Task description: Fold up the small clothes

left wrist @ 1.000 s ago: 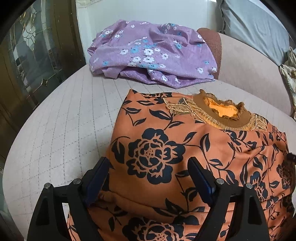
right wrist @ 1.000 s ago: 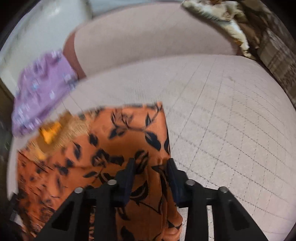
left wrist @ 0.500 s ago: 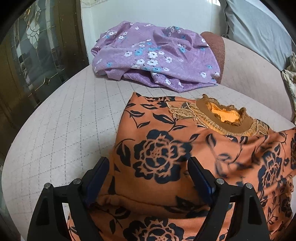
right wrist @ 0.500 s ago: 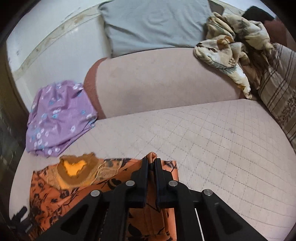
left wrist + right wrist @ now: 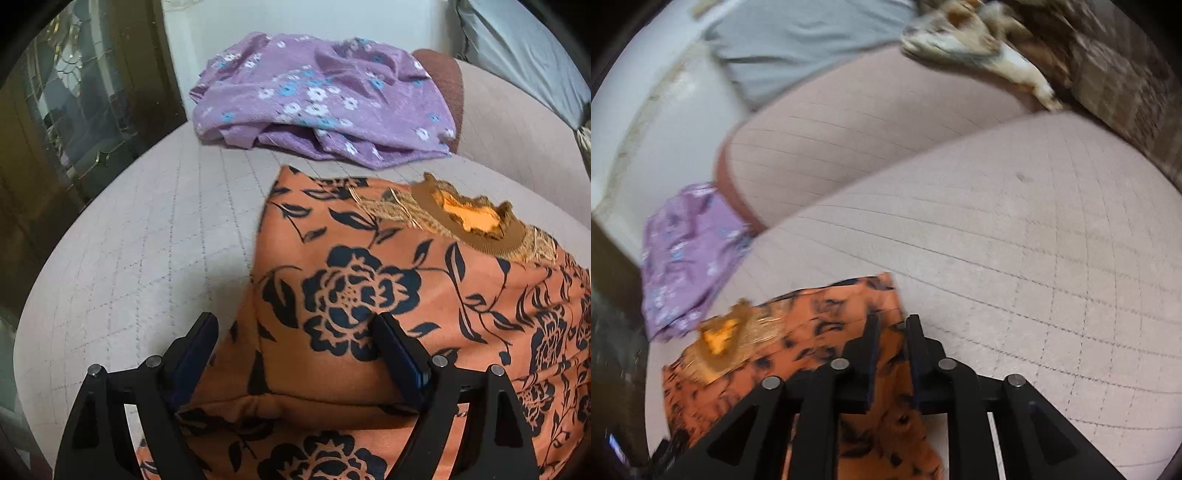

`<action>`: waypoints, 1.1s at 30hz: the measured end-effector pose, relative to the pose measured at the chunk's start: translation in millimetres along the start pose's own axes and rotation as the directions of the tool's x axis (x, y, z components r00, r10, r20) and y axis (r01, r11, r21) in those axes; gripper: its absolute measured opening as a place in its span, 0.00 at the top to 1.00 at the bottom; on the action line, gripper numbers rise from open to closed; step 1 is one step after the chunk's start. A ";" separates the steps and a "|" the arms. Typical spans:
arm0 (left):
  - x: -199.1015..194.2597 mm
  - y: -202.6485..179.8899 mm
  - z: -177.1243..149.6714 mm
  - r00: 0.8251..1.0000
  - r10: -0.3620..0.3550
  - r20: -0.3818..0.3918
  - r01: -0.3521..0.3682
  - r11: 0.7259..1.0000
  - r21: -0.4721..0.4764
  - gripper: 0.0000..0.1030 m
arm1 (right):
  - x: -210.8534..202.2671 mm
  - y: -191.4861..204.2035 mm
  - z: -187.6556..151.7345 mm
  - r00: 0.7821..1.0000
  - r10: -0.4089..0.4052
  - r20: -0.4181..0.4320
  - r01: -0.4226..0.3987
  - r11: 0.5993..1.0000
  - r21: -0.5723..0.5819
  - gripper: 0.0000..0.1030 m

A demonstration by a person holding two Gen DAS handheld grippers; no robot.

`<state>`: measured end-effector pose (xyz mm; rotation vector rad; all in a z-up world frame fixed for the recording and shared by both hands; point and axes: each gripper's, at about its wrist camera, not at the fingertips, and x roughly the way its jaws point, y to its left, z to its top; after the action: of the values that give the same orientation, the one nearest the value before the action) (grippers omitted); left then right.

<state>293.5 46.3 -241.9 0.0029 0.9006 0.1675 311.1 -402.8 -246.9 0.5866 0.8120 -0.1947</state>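
Orange top with black flower print [image 5: 388, 291] lying on the quilted pink-beige sofa seat [image 5: 147, 258], ribbed brown collar [image 5: 476, 229] toward the backrest, lower part doubled over in a soft fold near the camera. Left gripper [image 5: 295, 328] spread wide over that fold, cloth between the fingers, pads not clearly pressing. Right gripper [image 5: 892, 325] at the garment's right edge [image 5: 882, 295], jaws narrow and opening, orange cloth passing between them (frame blurred, so contact hard to judge). Beyond the collar, crumpled purple floral garment [image 5: 317, 96] against the armrest. Grey cushion [image 5: 798, 37] on the backrest; patterned beige cloth [image 5: 979, 51] heaped farther right.
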 end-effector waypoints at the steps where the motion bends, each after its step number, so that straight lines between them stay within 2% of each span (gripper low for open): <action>1: -2.7 1.0 0.9 1.000 0.009 0.017 -0.009 1.000 -0.004 0.16 | -3.7 7.0 -3.6 1.000 0.025 -0.014 -0.026 0.999 -0.031 0.72; 4: -6.7 2.2 3.0 0.999 0.022 0.044 -0.022 1.000 -0.005 0.16 | -3.0 26.8 -17.6 0.996 0.057 -0.066 -0.064 0.992 -0.111 0.72; 6: -1.2 -1.2 1.6 0.999 0.030 0.025 -0.031 0.999 0.022 0.16 | 8.3 38.9 -30.5 0.993 0.048 -0.106 -0.065 0.985 -0.163 0.72; 9: 13.7 -3.1 -2.6 0.998 0.029 -0.052 -0.027 0.999 0.042 0.16 | 35.6 36.8 -55.8 0.970 -0.059 -0.237 0.007 0.977 -0.215 0.71; 11: 12.1 -0.3 -0.9 0.998 0.021 -0.057 -0.019 0.999 0.034 0.16 | 31.0 38.7 -67.2 0.968 -0.063 -0.245 -0.002 0.967 -0.256 0.72; 14: 12.2 0.4 -2.1 0.998 0.023 -0.065 -0.021 0.999 0.039 0.16 | 23.1 39.2 -78.4 0.958 -0.077 -0.277 0.007 0.970 -0.243 0.72; 16: 11.3 0.3 -2.6 0.998 0.027 -0.064 -0.024 0.999 0.043 0.16 | 19.9 42.2 -86.5 0.955 -0.097 -0.281 0.016 0.961 -0.278 0.72; 20: 8.2 3.7 -3.8 0.998 0.021 -0.055 -0.019 0.999 0.041 0.16 | 16.3 35.1 -83.6 0.945 -0.086 -0.316 0.008 0.971 -0.239 0.72; 22: 3.3 6.8 -4.1 0.999 0.015 -0.042 -0.013 0.999 0.034 0.16 | -1.2 27.0 -81.1 0.954 -0.027 -0.300 -0.034 0.980 -0.195 0.72; 26: -18.5 3.2 -8.5 0.999 0.000 0.049 -0.004 0.998 0.070 0.16 | -63.9 2.3 -87.4 0.981 0.130 -0.142 -0.148 0.981 -0.127 0.71; 30: -46.1 2.1 -18.6 0.995 -0.020 0.095 0.009 0.993 0.118 0.16 | -100.3 -20.2 -107.9 0.987 0.131 -0.092 -0.143 0.980 -0.141 0.66; 33: -67.0 14.2 -27.7 0.993 -0.019 0.114 0.007 0.995 0.104 0.16 | -124.3 -34.0 -123.6 0.989 0.137 -0.053 -0.143 0.979 -0.144 0.59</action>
<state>229.1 48.6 -205.9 0.1023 0.7938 0.1075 136.1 -368.3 -237.1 0.5075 0.8161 0.0072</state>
